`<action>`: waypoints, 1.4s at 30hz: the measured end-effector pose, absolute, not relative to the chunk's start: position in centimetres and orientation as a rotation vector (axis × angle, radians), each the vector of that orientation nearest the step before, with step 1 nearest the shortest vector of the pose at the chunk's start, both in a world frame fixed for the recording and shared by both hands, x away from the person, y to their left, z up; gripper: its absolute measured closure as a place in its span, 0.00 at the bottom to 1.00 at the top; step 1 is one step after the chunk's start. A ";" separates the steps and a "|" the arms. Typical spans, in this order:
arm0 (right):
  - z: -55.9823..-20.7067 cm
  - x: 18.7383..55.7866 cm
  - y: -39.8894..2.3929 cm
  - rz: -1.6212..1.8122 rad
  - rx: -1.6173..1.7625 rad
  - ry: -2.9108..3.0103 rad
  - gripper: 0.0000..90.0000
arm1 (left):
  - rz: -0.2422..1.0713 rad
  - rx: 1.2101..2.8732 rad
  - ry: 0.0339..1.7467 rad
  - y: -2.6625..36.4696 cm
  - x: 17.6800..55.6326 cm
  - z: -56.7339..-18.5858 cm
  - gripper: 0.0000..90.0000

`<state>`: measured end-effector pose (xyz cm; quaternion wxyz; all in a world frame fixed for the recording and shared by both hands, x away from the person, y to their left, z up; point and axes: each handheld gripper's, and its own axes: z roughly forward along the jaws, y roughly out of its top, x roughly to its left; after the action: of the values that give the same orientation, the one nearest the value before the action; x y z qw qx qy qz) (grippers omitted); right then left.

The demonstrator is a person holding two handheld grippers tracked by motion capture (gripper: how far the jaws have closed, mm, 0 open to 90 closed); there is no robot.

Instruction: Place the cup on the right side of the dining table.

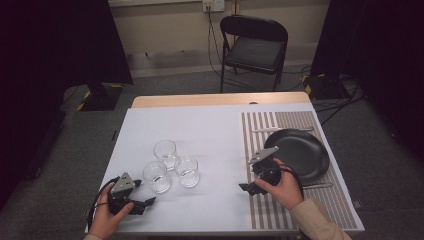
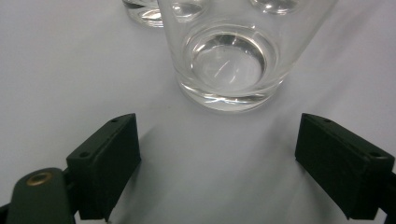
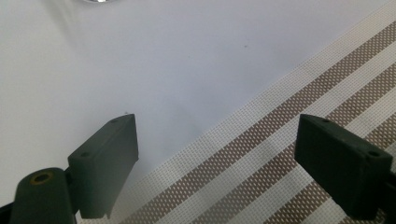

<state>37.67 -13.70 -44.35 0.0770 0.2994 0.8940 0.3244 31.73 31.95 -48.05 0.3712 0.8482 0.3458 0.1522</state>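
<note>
A white-topped table [image 1: 200, 125] carries three clear glasses [image 1: 172, 167] and a striped placemat [image 1: 260, 150] bearing a black plate [image 1: 305, 150]

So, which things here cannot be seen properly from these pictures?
- Nearest glass, left gripper view: top edge cuts off its rim.
- Second glass behind it: just the base shows.
- Cutlery beyond the black plate, high view: too small to identify.
- Piece nearer the person: partly behind the right hand.

Clear, glossy glass is seen in the nearest tumbler [image 2: 227, 56]. The counter [image 1: 210, 127] is covered in smooth matt white; the striped placemat [image 3: 289, 154] looks coarsely woven, the plate [image 1: 300, 152] matt black.
</note>
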 end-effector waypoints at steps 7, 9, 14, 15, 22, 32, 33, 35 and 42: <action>-43.9 37.9 -13.4 0.986 0.889 2.679 0.14 | 0.390 2.173 0.888 31.9 31.7 -48.1 0.15; -43.7 38.0 -13.3 0.986 0.883 2.680 0.14 | 0.390 2.173 0.888 31.9 31.7 -48.1 0.15; -43.5 38.1 -12.9 0.991 0.877 2.685 0.14 | 0.390 2.175 0.886 32.0 31.7 -48.1 0.15; -43.5 38.2 -12.9 0.992 0.871 2.687 0.14 | 0.389 2.174 0.888 31.9 31.7 -48.1 0.15; -43.0 38.4 -12.6 0.998 0.864 2.683 0.14 | 0.389 2.176 0.886 32.0 31.7 -48.0 0.15; -42.8 38.8 -12.6 1.007 0.874 2.686 0.14 | 0.389 2.176 0.886 32.0 31.7 -48.0 0.15; -42.8 38.9 -12.6 1.007 0.870 2.686 0.14 | 0.389 2.176 0.886 32.0 31.7 -48.0 0.15; -42.7 38.9 -12.5 1.008 0.872 2.685 0.14 | 0.389 2.176 0.886 32.0 31.7 -48.0 0.15; -42.4 39.2 -12.1 1.009 0.857 2.689 0.14 | 0.389 2.176 0.886 32.0 31.7 -48.0 0.15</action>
<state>39.15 -12.14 -42.39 0.0723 0.2852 0.8949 0.3357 31.73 31.96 -48.05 0.3709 0.8485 0.3456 0.1518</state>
